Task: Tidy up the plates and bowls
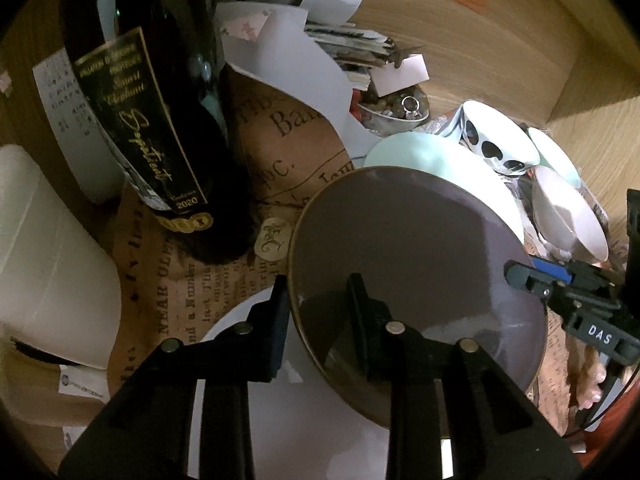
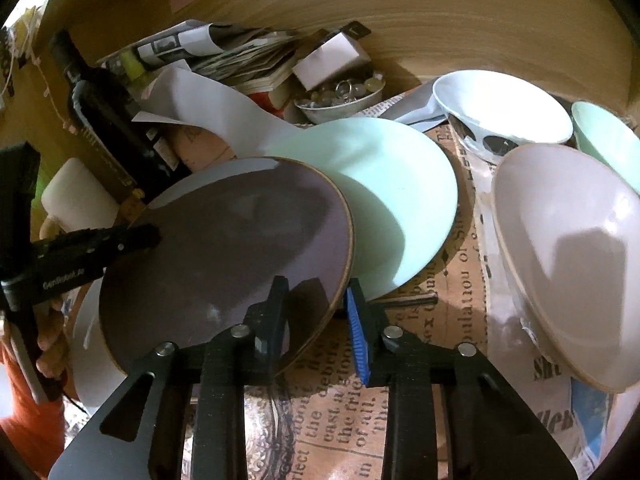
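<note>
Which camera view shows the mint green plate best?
The right wrist view: most of the mint green plate is visible there, behind the purple plate. The left wrist view shows only a sliver of it above the purple plate.

The white plate (image 1: pixel 240 332) at the lower centre of the left view was largely covered by the grey plate (image 1: pixel 404 264) and the gripper body. The mint plate (image 2: pixel 384 196) was partly hidden behind the grey plate (image 2: pixel 224 256). The bottle (image 1: pixel 160 92) was cut off by the top edge. The print on the calendar (image 1: pixel 60 96) could not be read.
</note>
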